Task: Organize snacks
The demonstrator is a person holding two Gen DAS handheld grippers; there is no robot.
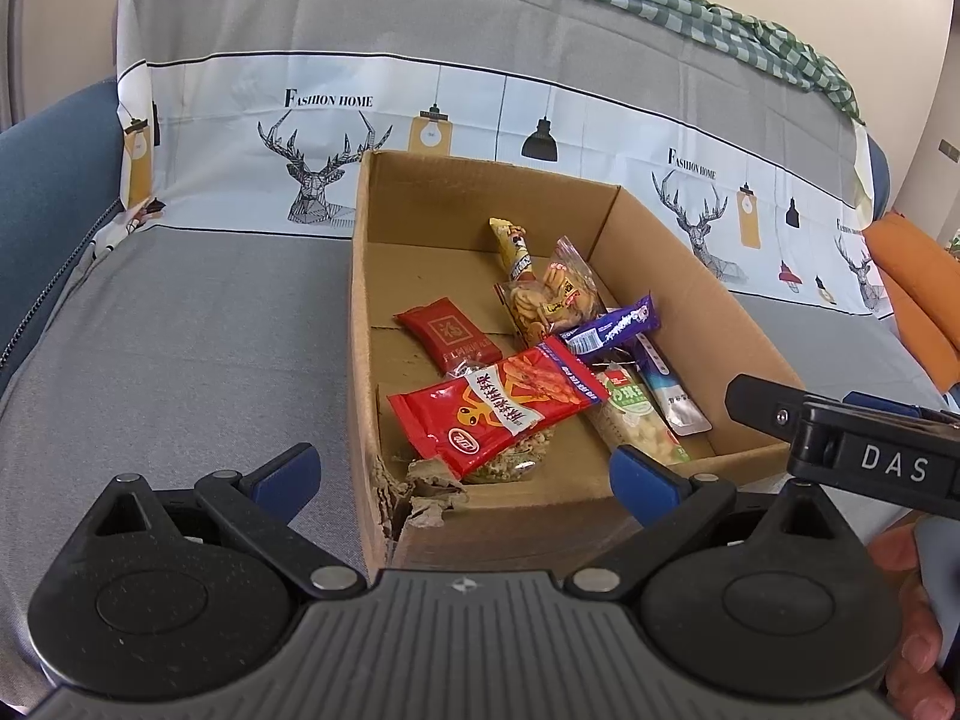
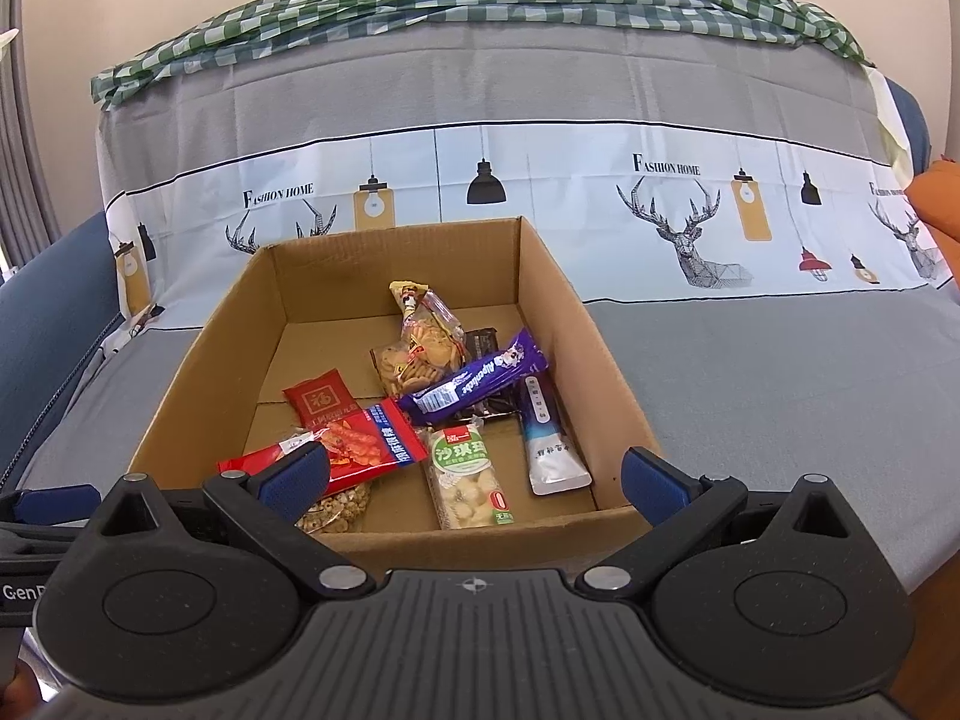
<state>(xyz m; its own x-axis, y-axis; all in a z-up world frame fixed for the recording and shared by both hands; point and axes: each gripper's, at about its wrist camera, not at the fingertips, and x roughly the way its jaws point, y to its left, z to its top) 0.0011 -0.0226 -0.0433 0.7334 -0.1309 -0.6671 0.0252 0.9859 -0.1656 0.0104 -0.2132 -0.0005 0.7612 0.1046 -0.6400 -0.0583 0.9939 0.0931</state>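
Observation:
An open cardboard box (image 1: 672,276) (image 2: 558,300) sits on a grey sofa seat and holds several snack packs. Among them are a red shrimp-stick bag (image 1: 498,408) (image 2: 354,444), a small red packet (image 1: 450,336) (image 2: 318,402), a purple wafer bar (image 1: 612,324) (image 2: 474,384), a green-label pastry pack (image 1: 636,420) (image 2: 468,474), a blue-white sachet (image 1: 666,387) (image 2: 546,438) and clear bags of biscuits (image 1: 552,294) (image 2: 420,342). My left gripper (image 1: 462,474) is open at the box's torn near-left corner. My right gripper (image 2: 474,477) is open over the near wall, holding nothing.
The sofa backrest (image 1: 360,18) (image 2: 480,78) has a grey cover with a white deer-and-lamp band, topped by a green checked cloth (image 2: 456,0). An orange cushion (image 1: 918,288) lies at the far right. A blue armrest (image 1: 42,180) bounds the left. The right gripper's body (image 1: 864,450) shows beside a hand.

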